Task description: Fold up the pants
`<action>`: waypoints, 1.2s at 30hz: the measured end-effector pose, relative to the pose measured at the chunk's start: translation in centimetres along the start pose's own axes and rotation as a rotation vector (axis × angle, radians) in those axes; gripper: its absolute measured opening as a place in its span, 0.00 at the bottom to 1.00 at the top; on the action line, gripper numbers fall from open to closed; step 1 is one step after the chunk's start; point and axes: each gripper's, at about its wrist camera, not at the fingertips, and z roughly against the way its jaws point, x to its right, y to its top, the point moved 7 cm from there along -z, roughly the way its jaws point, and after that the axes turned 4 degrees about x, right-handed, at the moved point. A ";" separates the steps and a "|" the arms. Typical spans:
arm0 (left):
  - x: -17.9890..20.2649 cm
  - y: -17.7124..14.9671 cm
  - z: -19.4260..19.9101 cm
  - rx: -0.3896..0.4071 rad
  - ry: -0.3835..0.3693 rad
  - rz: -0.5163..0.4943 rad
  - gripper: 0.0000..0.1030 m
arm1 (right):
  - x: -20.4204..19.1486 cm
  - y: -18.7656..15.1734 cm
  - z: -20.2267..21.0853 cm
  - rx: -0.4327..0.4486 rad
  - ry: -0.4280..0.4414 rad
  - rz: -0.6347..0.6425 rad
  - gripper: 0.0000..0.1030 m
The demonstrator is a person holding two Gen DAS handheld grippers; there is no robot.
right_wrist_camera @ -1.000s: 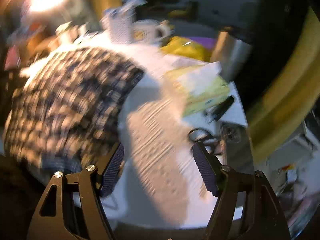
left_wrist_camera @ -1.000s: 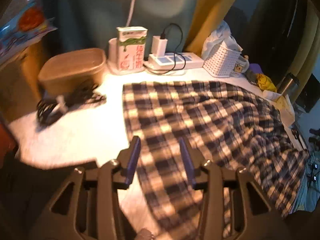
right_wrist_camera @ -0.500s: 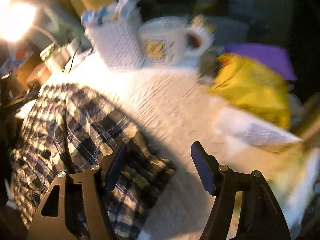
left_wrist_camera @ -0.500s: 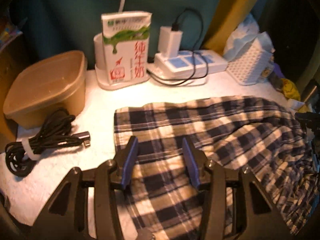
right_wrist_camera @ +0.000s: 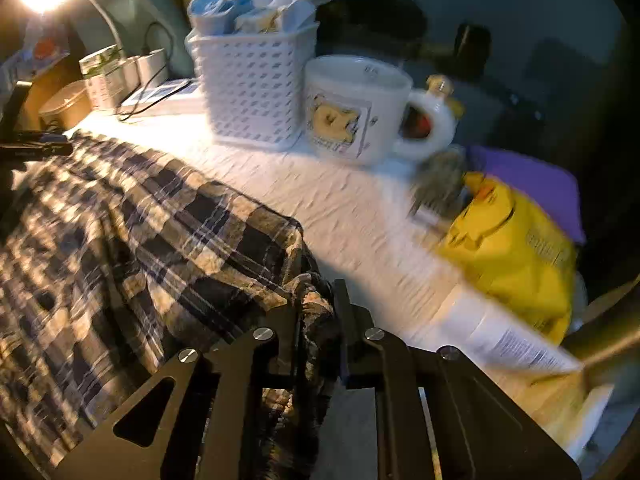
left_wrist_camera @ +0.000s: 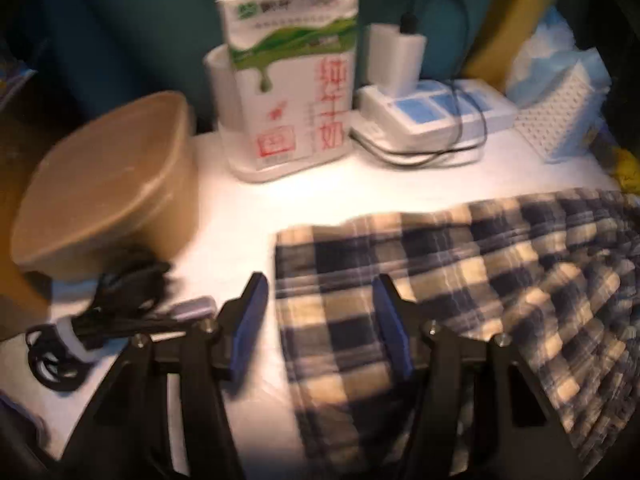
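plaid cloth is bunched between the right tool's closing jaws, a corner of the pants pinched for lifting. the left tool is opening, its jaws apart astride the opposite edge, not yet gripping. the pants lie spread on a white surface, likely ready for a fold.

Pants cut off by the right and bottom edges of the left wrist view, far end unseen; in the right wrist view running off the left edge, bunched corner partly hidden between the closing fingers of the right gripper. Cable smeared by blur near the table's left edge. Yellow bag and paper blurred, print unreadable
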 end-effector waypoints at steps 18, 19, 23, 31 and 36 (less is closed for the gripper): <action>3.5 3.5 -2.5 0.067 -0.027 -0.096 0.05 | 3.4 5.1 -3.7 0.019 -0.174 -0.029 0.12; 3.4 3.9 -2.6 0.065 -0.024 -0.087 0.05 | 3.5 5.2 -3.8 0.015 -0.176 -0.039 0.12; 3.1 4.9 -1.1 0.110 -0.045 -0.037 0.07 | 3.9 5.2 -3.7 0.004 -0.192 -0.058 0.20; 1.9 4.0 6.4 0.216 -0.052 0.004 0.14 | 2.0 3.8 3.8 0.104 -0.104 -0.058 0.70; 0.4 3.3 11.1 0.290 -0.053 0.062 0.15 | -0.5 1.4 8.8 0.144 -0.035 -0.033 0.70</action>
